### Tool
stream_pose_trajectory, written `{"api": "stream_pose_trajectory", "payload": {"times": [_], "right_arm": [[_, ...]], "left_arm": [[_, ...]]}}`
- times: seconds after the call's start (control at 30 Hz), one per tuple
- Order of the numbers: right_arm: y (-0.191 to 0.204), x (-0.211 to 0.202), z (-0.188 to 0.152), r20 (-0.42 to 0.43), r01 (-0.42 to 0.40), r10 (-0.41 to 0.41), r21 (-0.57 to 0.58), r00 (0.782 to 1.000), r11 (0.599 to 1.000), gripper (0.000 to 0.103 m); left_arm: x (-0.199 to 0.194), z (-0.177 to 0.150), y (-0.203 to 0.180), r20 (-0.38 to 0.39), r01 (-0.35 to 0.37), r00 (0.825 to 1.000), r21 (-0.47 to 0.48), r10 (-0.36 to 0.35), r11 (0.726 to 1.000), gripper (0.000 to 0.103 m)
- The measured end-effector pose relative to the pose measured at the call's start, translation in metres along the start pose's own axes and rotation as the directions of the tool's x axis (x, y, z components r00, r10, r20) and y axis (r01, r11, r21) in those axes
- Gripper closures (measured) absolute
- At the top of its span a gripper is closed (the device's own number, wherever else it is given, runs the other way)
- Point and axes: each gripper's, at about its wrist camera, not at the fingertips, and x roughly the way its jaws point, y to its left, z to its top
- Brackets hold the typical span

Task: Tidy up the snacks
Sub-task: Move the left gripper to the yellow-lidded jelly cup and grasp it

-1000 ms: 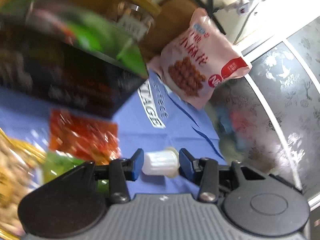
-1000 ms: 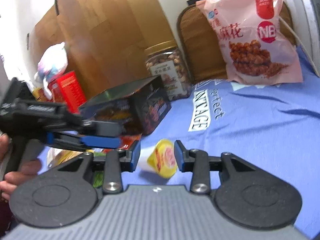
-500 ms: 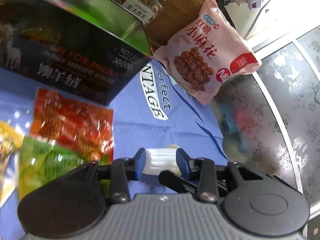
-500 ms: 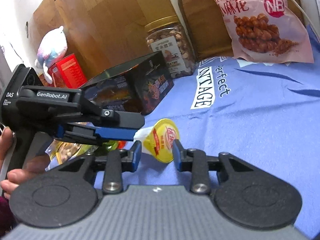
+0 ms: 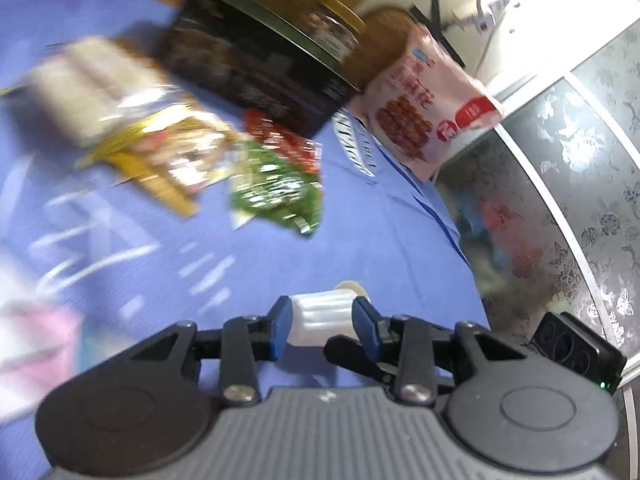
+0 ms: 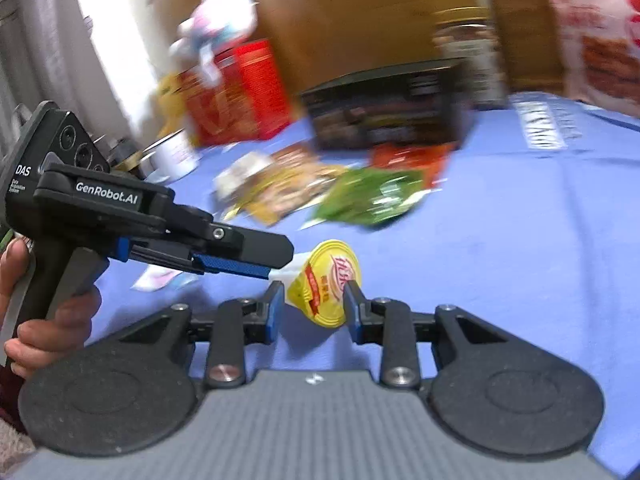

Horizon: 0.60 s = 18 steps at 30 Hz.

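Note:
A small jelly cup with a ribbed white body and yellow foil lid is held by both grippers above the blue cloth. My left gripper is shut on its white body. My right gripper is shut on its lid end. The left gripper also shows in the right wrist view, coming in from the left with its hand. Green, red and yellow snack packets lie on the cloth further back.
A dark box stands behind the packets, with a nut jar and a large pink snack bag beyond. A red box and a plush toy stand at the back left. A dark patterned panel borders the cloth's right side.
Both grippers have pulled back and swung left with the cup, so the box and pink bag look farther away and more packets show. Both views are motion-blurred.

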Motion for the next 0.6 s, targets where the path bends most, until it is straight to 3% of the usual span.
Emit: {"api": "stream_pose_trajectory", "payload": {"times": [0.27,0.37,0.5,0.6], "right_arm": [[0.036,0.016,0.000,-0.046,-0.077,0.073,-0.089,0.996,0.993,0.064],[0.038,0.013,0.001,-0.043,-0.074,0.069,-0.128,0.997,0.989,0.062],[0.036,0.008,0.002,-0.038,-0.073,0.066,-0.221,0.997,0.973,0.049],[0.030,0.012,0.006,-0.053,-0.094,0.083,-0.267,0.995,0.959,0.048]], "left_arm": [[-0.034,-0.022,0.032,0.029,0.008,1.000,-0.079,-0.006,0.997,0.069],[-0.037,-0.020,0.032,0.033,0.007,0.999,-0.063,-0.005,0.998,0.066],[-0.036,-0.015,0.030,0.028,0.002,1.000,-0.036,-0.001,0.999,0.066],[-0.033,-0.014,0.031,0.018,-0.007,1.000,-0.032,0.007,0.999,0.066]]}}
